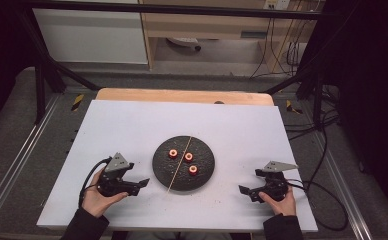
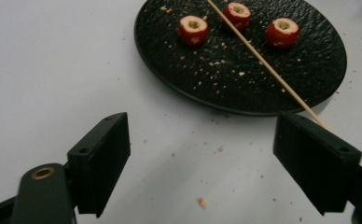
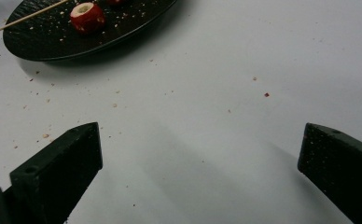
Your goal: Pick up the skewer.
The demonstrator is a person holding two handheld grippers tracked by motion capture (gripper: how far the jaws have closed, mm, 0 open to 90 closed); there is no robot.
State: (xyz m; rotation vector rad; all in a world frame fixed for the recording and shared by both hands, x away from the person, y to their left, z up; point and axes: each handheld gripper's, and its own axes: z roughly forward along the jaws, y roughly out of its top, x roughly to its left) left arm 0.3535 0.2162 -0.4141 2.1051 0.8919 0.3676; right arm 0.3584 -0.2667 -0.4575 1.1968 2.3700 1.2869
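plate (image 1: 207, 172): was black, with a pebbled, textured surface, speckled with pale crumbs
3 fruit pieces (image 1: 188, 157): were red outside, with cream-coloured hollow centres
skewer (image 1: 176, 168): was pale tan wood, plain
desk (image 1: 132, 125): was covered in plain white, with a light wooden edge at the far side; pale and reddish crumbs dotted it near the plate
left claw (image 1: 143, 183): was black, with a grey 3-cornered plate on top and a brass-coloured ring near one jaw
right claw (image 1: 243, 191): was black, with a grey plate on top
sleeves (image 1: 84, 226): were dark

rough matt black plate (image 2: 244, 88), thin wooden skewer (image 2: 263, 58)
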